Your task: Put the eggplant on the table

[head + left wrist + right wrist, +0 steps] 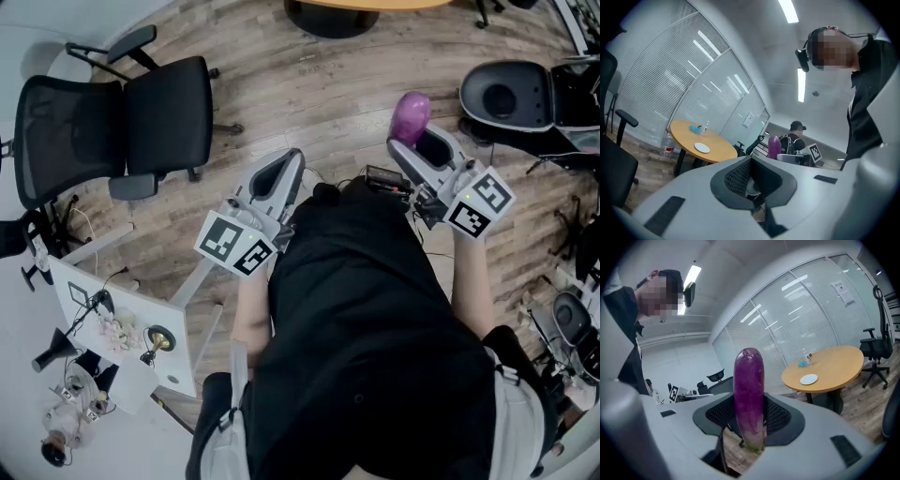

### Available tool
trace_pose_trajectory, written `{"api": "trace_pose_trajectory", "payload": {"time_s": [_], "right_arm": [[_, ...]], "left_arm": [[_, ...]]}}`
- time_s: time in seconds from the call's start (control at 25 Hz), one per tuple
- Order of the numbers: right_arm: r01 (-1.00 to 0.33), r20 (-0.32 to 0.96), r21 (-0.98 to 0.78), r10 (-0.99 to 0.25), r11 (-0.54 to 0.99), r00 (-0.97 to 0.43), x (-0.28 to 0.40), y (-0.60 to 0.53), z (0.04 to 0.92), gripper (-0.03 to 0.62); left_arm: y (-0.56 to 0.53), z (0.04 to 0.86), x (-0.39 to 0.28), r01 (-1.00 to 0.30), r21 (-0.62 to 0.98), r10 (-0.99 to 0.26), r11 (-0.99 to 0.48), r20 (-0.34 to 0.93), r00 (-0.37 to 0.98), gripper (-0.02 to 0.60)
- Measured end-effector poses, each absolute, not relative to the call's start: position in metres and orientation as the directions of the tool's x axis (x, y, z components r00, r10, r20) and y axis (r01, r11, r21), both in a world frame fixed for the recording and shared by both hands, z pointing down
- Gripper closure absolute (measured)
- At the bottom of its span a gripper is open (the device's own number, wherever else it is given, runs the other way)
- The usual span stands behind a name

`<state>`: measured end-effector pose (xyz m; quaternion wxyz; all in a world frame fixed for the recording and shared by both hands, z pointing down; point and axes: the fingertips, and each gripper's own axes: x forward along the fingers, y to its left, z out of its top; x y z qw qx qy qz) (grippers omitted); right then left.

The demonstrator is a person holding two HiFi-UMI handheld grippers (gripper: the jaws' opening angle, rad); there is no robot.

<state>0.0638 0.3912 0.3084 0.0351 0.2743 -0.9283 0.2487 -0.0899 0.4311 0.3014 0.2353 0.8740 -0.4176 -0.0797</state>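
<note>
1. Your right hand-held gripper point(750, 423) is pinching the eggplant point(749, 394) down near its lower end. Most of it sticks up well clear of the jaws. That's a top-heavy hold, so a quick swing or a jolt could let it pivot or slide out onto the wood floor point(309, 84).
2. Your left hand-held gripper point(751, 182) has its jaws pressed together with nothing in them. It's just riding along beside the right one, so it's no backup if the eggplant slips.
3. The black office chair point(141, 117) sits off to your left, and a second chair point(877, 348) stands just beside the bench point(834, 366). Clip either one on the way over and the bump could shake the eggplant loose.
4. The round bench is still well apart from the eggplant. It already carries a white plate point(808, 379) and a couple of small bits. The eggplant is rounded, so set down near the rim it could roll off.
5. Stuff you can't really check:
   - The eggplant itself hides exactly where the pads bite.
   - The head view only catches a sliver of the bench at the top edge.
   - Your own body blocks the floor right under you.
   - The little things by the plate are too small to name.
</note>
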Motion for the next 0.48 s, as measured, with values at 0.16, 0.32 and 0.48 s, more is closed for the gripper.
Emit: {"api": "trace_pose_trajectory", "payload": {"time_s": [0.16, 0.32, 0.48], "right_arm": [[-0.52, 0.196, -0.443, -0.487, 0.73, -0.851, 0.051, 0.397, 0.303, 0.395], [-0.505, 0.186, -0.45, -0.475, 0.737, -0.86, 0.037, 0.394, 0.3, 0.393], [-0.504, 0.189, -0.458, -0.474, 0.732, -0.86, 0.038, 0.394, 0.301, 0.393]], "left_arm": [[0.442, 0.3, -0.102, -0.694, 0.49, -0.778, -0.527, 0.05, 0.626, 0.571], [0.448, 0.298, -0.112, -0.699, 0.484, -0.784, -0.526, 0.042, 0.619, 0.571], [0.443, 0.3, -0.112, -0.688, 0.512, -0.789, -0.515, 0.031, 0.613, 0.571]]}}
